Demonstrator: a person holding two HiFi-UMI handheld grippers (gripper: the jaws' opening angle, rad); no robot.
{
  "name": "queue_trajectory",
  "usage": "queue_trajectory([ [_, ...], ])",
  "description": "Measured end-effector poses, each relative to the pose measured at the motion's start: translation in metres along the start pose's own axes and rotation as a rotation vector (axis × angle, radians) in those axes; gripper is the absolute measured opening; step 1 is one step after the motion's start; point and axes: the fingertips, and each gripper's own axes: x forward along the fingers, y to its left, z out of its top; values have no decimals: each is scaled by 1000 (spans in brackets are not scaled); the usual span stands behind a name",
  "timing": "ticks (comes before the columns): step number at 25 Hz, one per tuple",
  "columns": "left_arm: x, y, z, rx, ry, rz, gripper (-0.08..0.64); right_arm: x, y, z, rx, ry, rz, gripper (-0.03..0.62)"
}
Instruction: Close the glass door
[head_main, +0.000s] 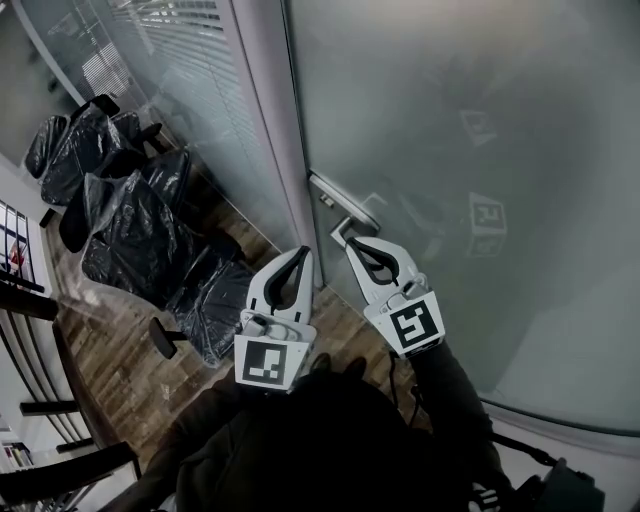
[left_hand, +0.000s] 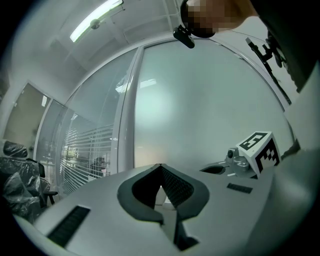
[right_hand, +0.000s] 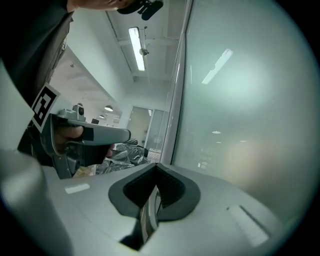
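The fingers of my right gripper (head_main: 352, 241) are clenched on the handle (head_main: 342, 200) of the glass door (head_main: 470, 150). The tips meet, and a silvery strip of the handle sits wedged between the dark pads (right_hand: 172, 192) just behind them. My left gripper (head_main: 301, 252) is also clenched, tip against tip, but grasps nothing. It floats just beside the right one and points at the pale post (head_main: 265, 110) that the door's edge stands against. I cannot tell whether the door is fully latched. The door itself is frosted and fills the right side of my view from above. Left of the post, chairs wrapped in black plastic (head_main: 140, 240) stand on a wooden floor (head_main: 110, 370).
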Motion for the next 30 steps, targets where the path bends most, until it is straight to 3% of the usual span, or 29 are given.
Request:
queue_trajectory([
  [4, 3, 5, -1, -5, -3, 0, -3, -6, 0, 22, -4, -63, -6, 2],
  [11, 17, -5, -5, -2, 6, -35, -3, -22, 0, 41, 124, -89, -8, 2],
  [30, 32, -20, -14, -8, -9, -82, -3, -29, -7, 37, 141, -93, -64, 0],
])
